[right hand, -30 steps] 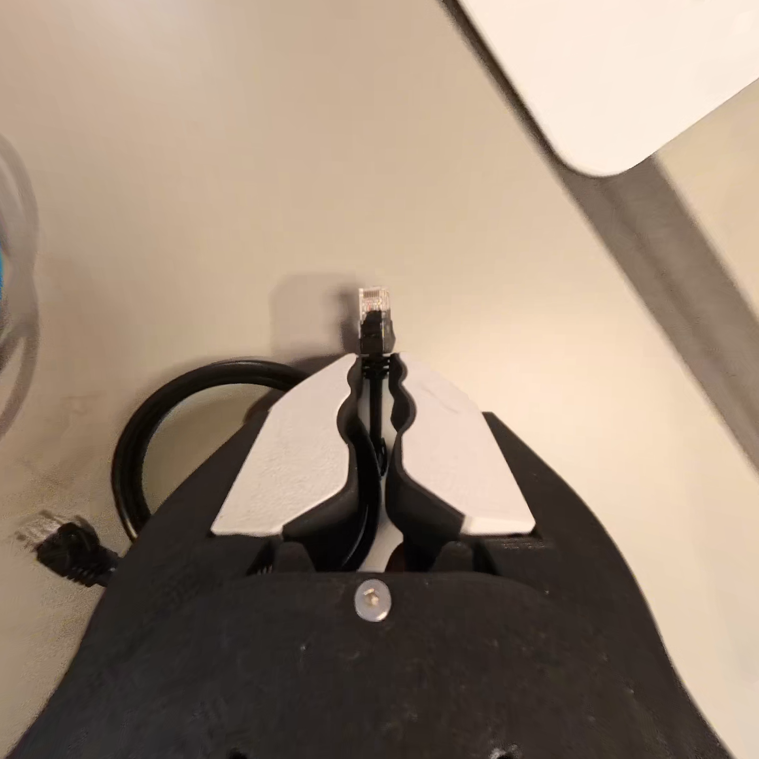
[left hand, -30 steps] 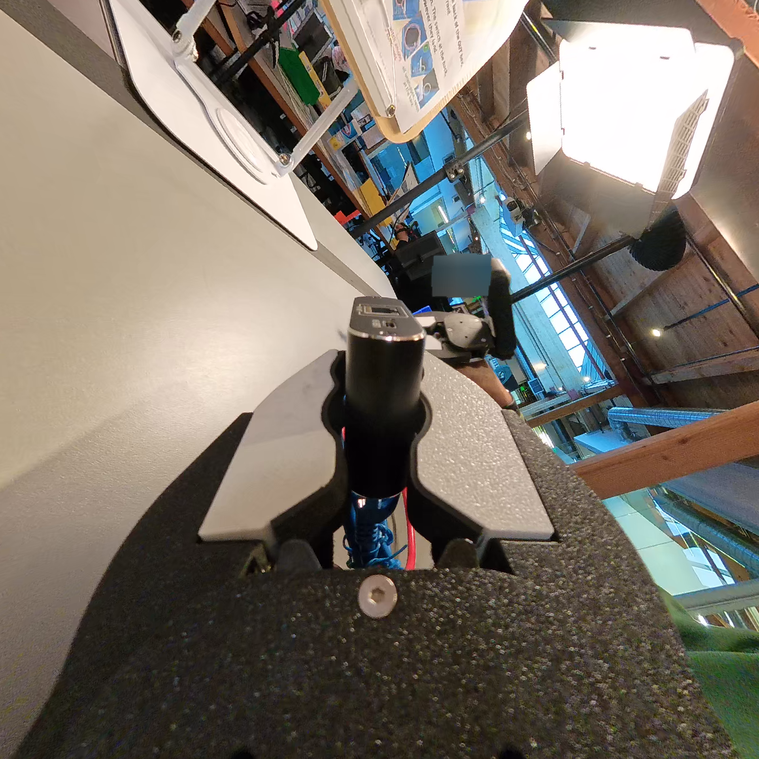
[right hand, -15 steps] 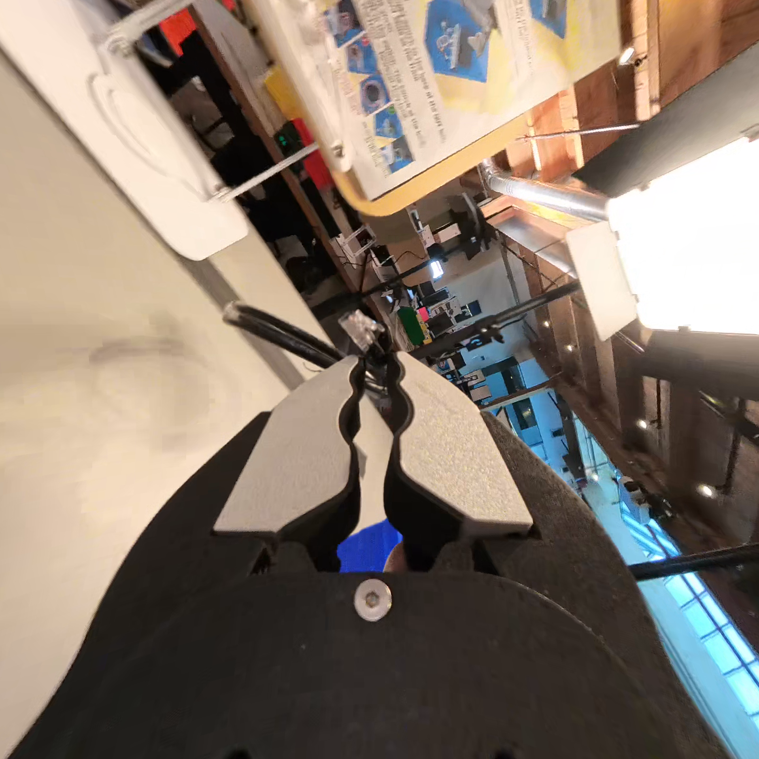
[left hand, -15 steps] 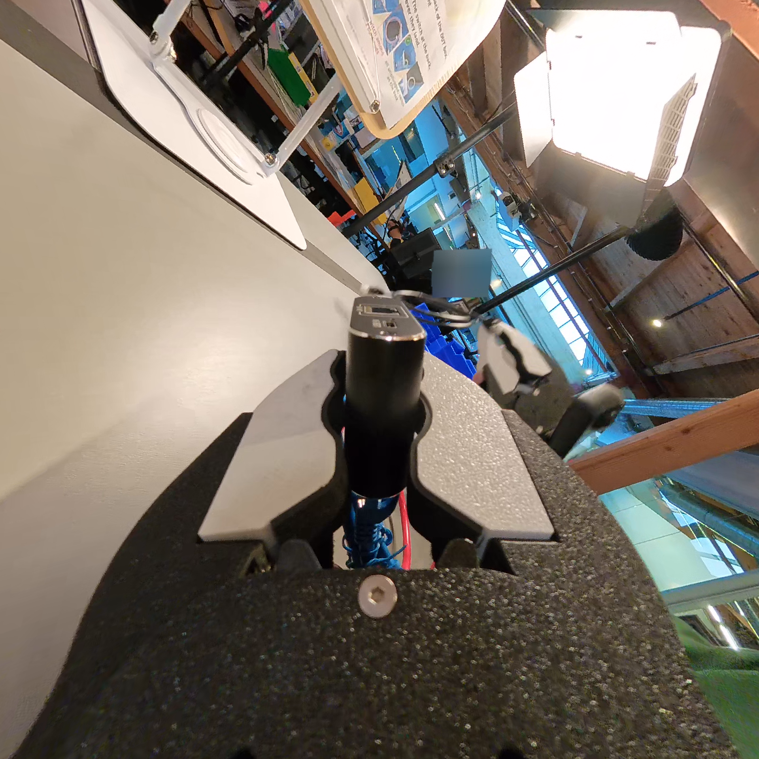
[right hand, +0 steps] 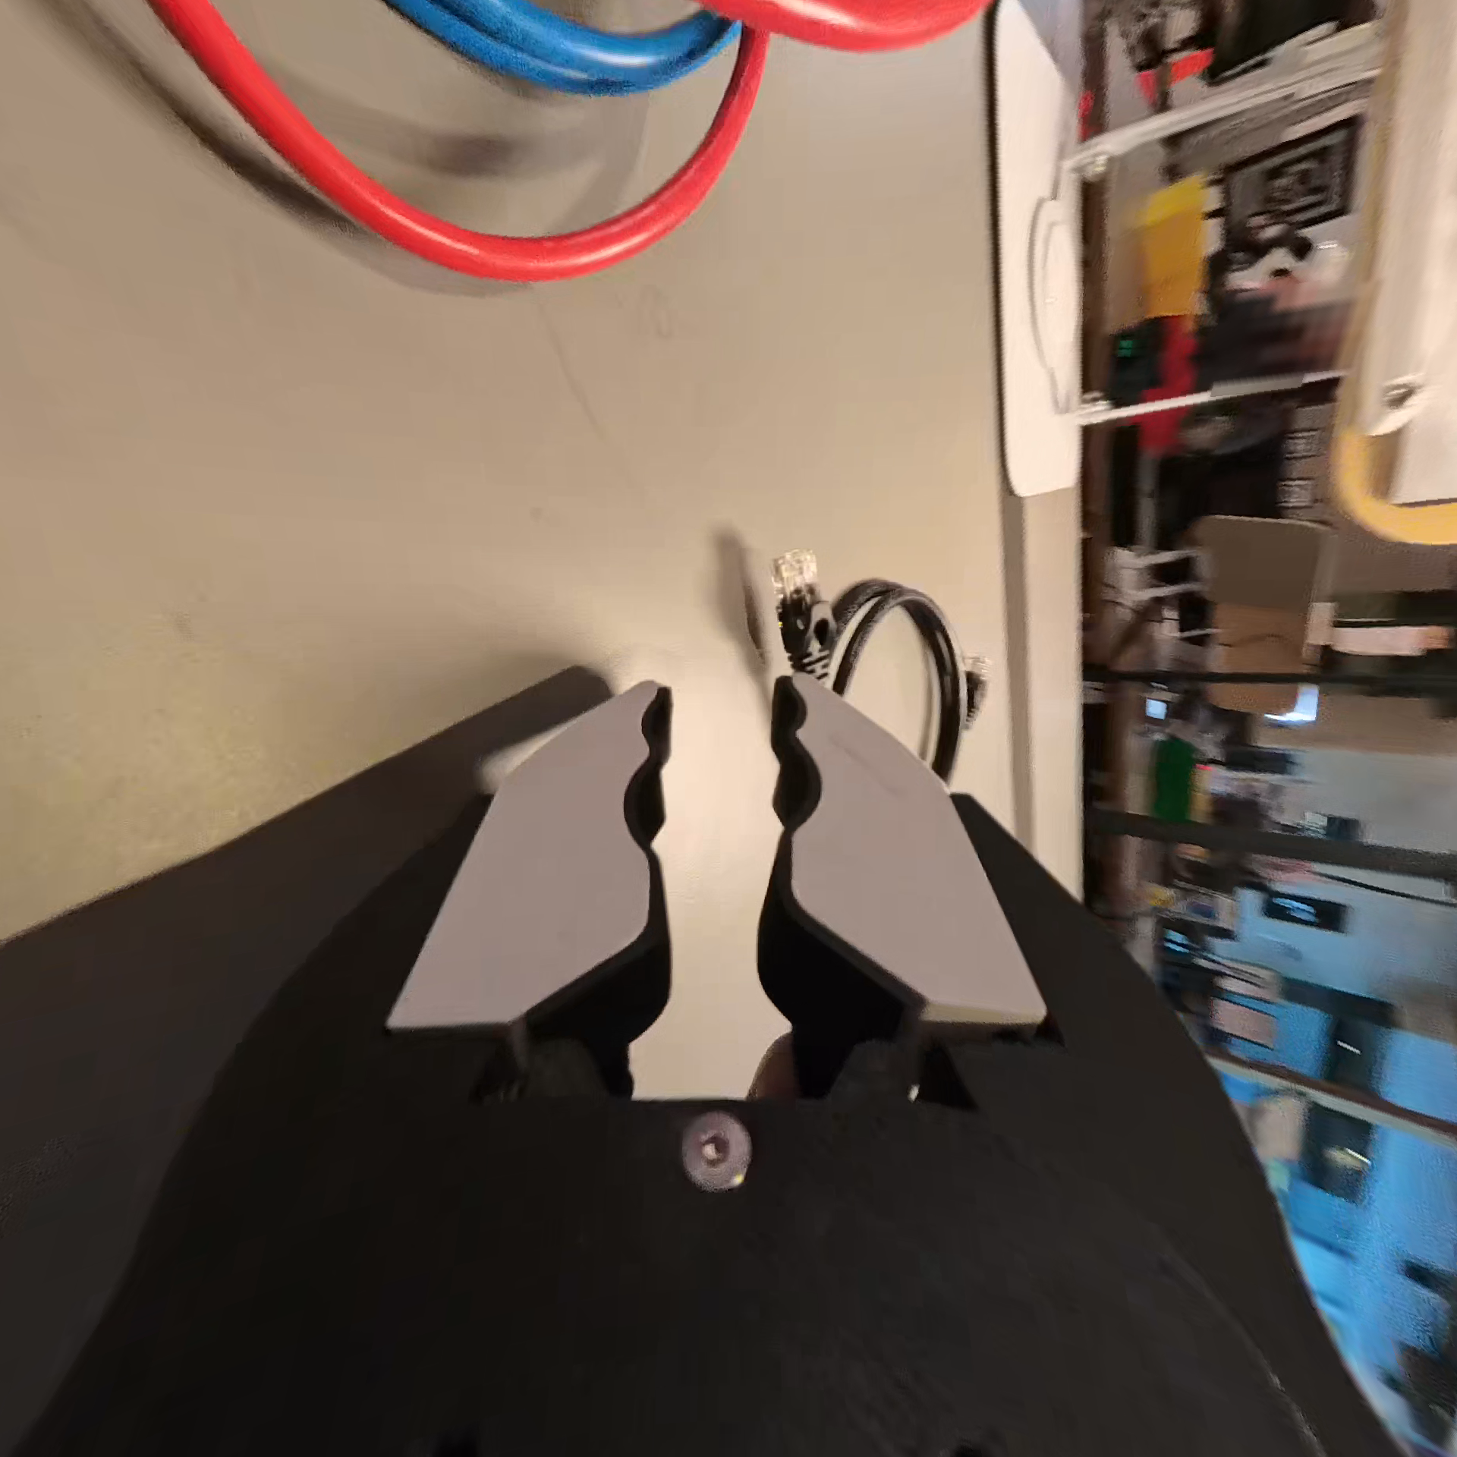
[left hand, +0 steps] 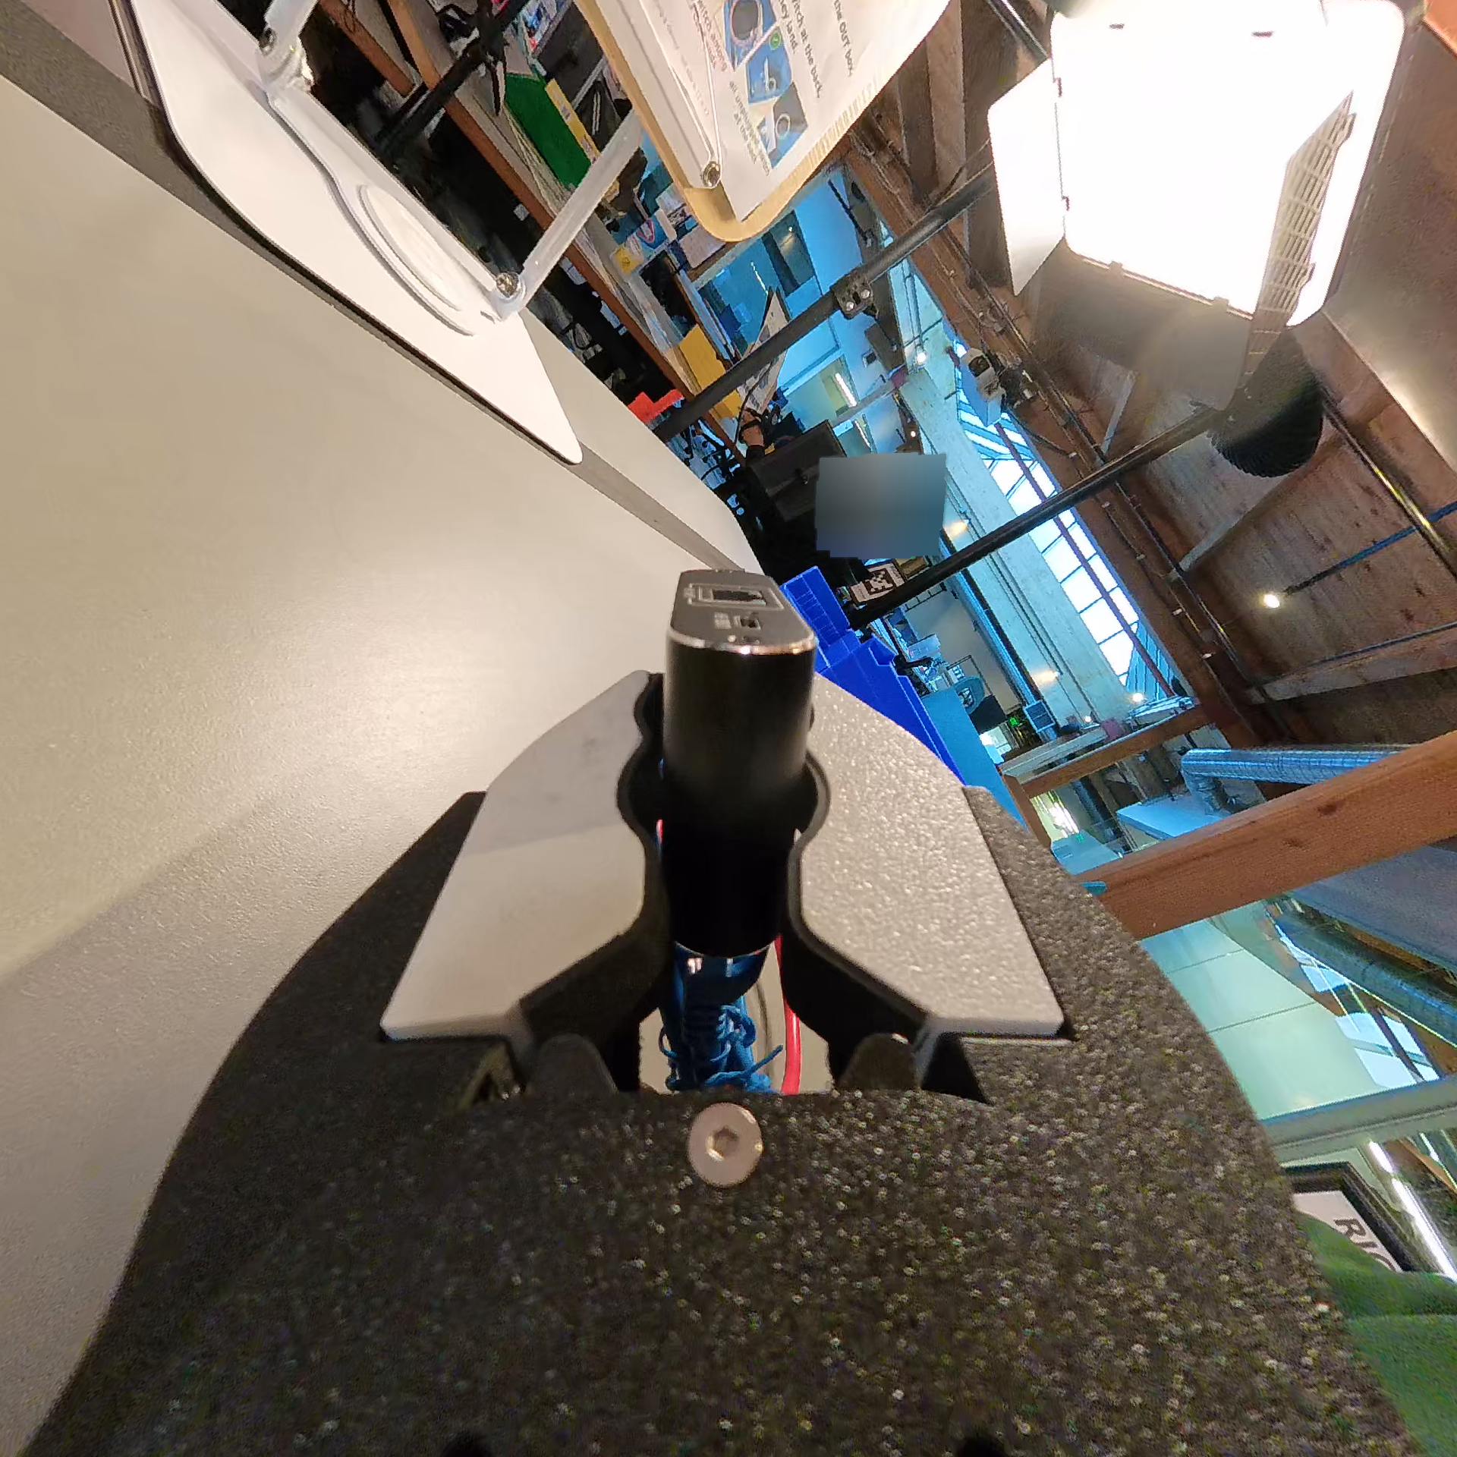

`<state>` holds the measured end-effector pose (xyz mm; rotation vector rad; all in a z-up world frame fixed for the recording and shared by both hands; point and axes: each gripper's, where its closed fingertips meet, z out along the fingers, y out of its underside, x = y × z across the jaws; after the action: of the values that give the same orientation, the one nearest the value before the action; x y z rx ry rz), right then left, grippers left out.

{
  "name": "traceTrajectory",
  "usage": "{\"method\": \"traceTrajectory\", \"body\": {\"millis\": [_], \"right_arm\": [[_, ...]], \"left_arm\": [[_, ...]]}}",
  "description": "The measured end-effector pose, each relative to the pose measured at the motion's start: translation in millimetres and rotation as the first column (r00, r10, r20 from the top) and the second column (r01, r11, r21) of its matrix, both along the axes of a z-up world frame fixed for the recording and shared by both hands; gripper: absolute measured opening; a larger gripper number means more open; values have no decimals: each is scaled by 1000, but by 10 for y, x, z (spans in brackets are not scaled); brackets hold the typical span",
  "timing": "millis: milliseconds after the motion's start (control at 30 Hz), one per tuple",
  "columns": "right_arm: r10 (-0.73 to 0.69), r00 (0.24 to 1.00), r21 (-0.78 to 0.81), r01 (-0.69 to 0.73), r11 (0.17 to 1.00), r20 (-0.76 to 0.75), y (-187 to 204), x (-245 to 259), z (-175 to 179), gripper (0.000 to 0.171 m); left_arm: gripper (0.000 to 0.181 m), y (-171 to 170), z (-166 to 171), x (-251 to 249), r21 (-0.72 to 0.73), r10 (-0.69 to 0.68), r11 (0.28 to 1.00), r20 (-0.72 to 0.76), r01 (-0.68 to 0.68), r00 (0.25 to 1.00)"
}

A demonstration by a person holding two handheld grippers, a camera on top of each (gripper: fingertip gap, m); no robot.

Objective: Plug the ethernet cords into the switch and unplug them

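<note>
workshop: timber beams (left hand: 1261,851), studio light panel (left hand: 1183,142), cluttered shelving (right hand: 1230,394), blue bins (left hand: 859,654).

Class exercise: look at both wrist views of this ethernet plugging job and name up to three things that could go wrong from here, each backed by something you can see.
1. The right gripper is open and empty; the black cord lies beside its right finger, so closing now would likely miss the plug.
2. The red cable and blue cable loop nearby and could snag.
3. The left gripper holds the switch upright by its narrow body; pushing a plug in may tilt it.
</note>
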<state>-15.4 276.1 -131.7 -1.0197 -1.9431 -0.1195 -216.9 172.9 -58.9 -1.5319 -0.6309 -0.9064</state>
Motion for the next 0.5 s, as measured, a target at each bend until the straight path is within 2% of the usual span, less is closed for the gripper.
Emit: {"method": "traceTrajectory", "body": {"millis": [233, 433, 500], "right_arm": [[135, 988, -321, -106, 941, 70, 188, -101, 76, 30], [219, 952, -341, -137, 930, 216, 362, -202, -113, 31], [227, 950, -345, -143, 928, 216, 394, -252, -136, 24]], "left_arm": [[28, 12, -26, 24, -7, -11, 1000, -1, 11, 1000], [28, 17, -56, 20, -14, -18, 1000, 5, 18, 1000], [28, 22, -69, 17, -17, -22, 1000, 11, 23, 1000]]}}
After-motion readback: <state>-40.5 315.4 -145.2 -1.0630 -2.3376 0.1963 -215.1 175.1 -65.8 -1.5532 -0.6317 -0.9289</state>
